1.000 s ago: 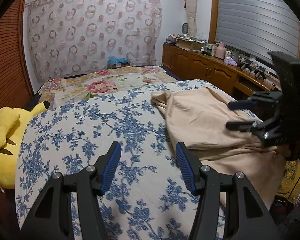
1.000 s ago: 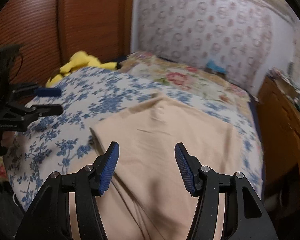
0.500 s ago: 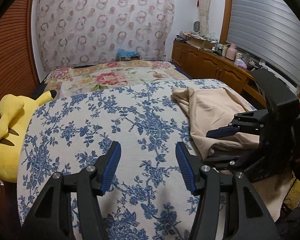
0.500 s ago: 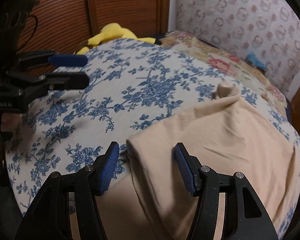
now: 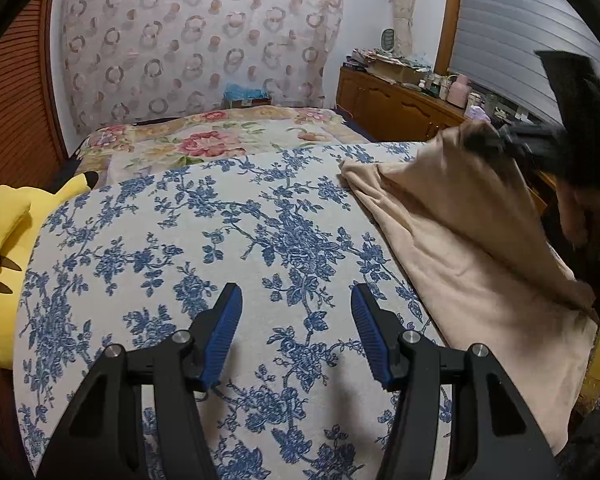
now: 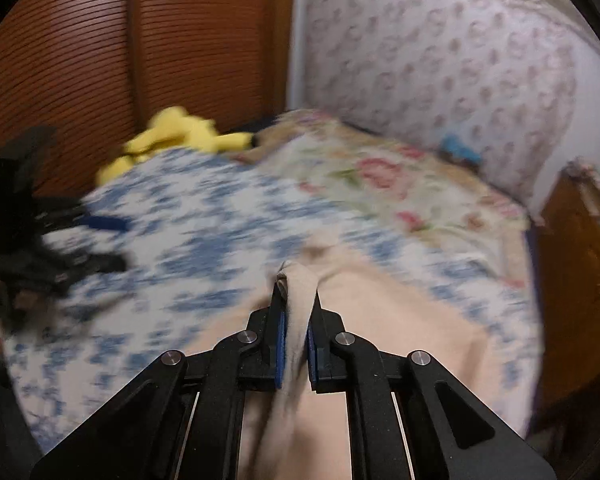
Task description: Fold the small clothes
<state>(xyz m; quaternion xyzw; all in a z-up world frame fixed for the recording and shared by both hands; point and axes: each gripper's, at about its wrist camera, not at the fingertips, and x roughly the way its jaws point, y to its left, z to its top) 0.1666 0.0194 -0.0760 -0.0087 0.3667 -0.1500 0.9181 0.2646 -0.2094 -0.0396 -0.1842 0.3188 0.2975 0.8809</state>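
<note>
1. A bed covered by a white spread with blue flowers (image 5: 228,240) fills both views; a second quilt with pink flowers (image 5: 204,140) lies at its far end.
2. A beige garment (image 5: 472,248) lies on the bed's right side, one corner lifted off the spread.
3. A yellow plush toy (image 5: 4,248) rests at the bed's left edge.
4. The right gripper (image 6: 296,320) is clamped on a fold of the garment, pinched between its blue pads.
5. The left gripper (image 5: 296,332) hangs over bare spread, jaws wide, holding nothing.
</note>
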